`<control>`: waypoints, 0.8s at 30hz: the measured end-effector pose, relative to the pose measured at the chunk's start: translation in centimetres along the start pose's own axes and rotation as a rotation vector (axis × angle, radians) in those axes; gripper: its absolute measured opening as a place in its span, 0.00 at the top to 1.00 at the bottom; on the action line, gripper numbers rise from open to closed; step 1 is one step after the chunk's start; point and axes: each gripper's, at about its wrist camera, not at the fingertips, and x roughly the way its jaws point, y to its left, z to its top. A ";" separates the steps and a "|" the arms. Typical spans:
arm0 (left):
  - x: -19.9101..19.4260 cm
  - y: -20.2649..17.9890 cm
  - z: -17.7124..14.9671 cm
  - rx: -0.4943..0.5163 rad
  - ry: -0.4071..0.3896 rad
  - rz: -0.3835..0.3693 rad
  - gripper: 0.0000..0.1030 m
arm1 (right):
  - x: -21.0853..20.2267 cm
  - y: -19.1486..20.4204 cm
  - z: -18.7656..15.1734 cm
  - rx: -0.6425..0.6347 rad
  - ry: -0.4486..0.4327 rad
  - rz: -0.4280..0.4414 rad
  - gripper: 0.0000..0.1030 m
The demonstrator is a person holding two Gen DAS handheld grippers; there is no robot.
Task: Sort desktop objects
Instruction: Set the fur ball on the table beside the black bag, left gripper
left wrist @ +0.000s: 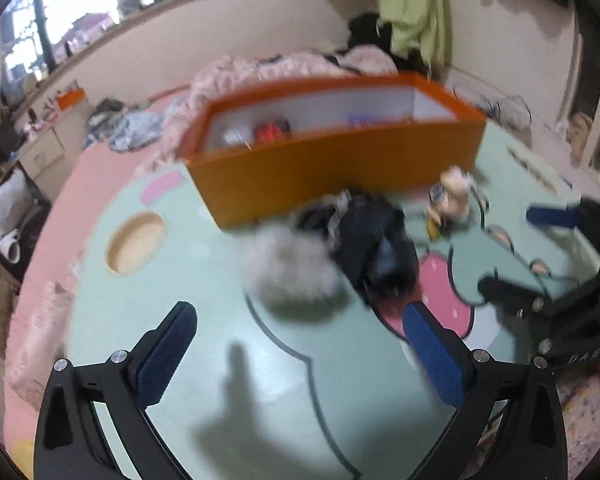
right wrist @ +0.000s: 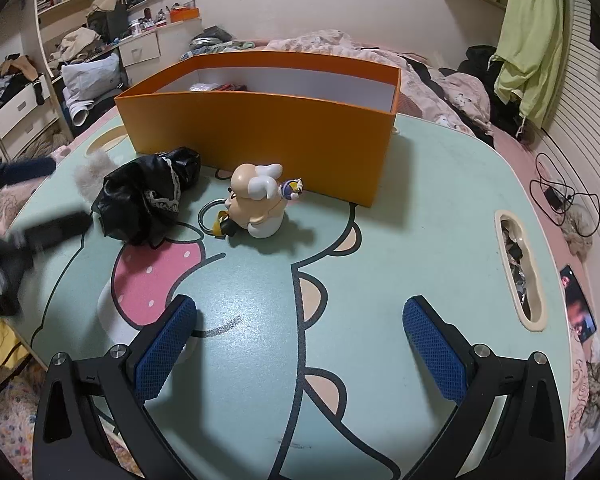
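An orange box (right wrist: 260,132) with a white inside stands at the back of the green table (right wrist: 380,280); a few small items lie in its far left corner. In front of it lie a black pouch (right wrist: 144,200) with a grey fluffy ball (left wrist: 292,268) beside it, and a cream figurine keychain (right wrist: 256,204). My left gripper (left wrist: 300,356) hangs open over the table, short of the fluffy ball, nothing between its fingers. My right gripper (right wrist: 300,344) is open too, over bare table short of the figurine. The left gripper (right wrist: 40,200) shows blurred at the left edge of the right wrist view.
The table has a round hole (left wrist: 136,242) at its left and a long slot (right wrist: 520,268) at its right. It stands on a bed with pink bedding (right wrist: 440,80). A cable (right wrist: 560,196) and a phone (right wrist: 580,308) lie to the right. Drawers (right wrist: 20,108) stand at far left.
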 end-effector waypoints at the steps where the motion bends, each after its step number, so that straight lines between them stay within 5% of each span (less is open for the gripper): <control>1: 0.7 -0.1 -0.2 -0.010 0.025 0.001 0.00 | 0.0 0.0 0.0 0.000 0.001 -0.001 0.00; 4: 1.6 1.1 -0.6 -0.122 0.047 -0.066 0.00 | 0.0 0.0 0.0 0.000 0.004 -0.006 0.00; 11: 1.4 1.7 -1.1 -0.140 -0.005 -0.040 0.00 | -0.1 -0.3 -0.3 0.024 0.000 -0.026 0.00; 14: 1.5 1.7 -1.2 -0.137 -0.010 -0.043 0.00 | -1.4 -0.4 -0.4 0.030 -0.046 -0.042 0.30; 16: 1.8 0.9 -1.2 -0.136 -0.011 -0.043 0.00 | -3.1 0.3 0.3 0.000 -0.103 -0.039 0.34; 21: 2.0 0.5 -1.0 -0.118 -0.018 -0.059 0.00 | -5.4 3.3 8.5 -0.066 -0.149 0.036 0.34; 24: 2.0 0.5 -1.0 -0.120 -0.020 -0.062 0.00 | -0.9 3.2 15.2 0.046 -0.003 0.127 0.34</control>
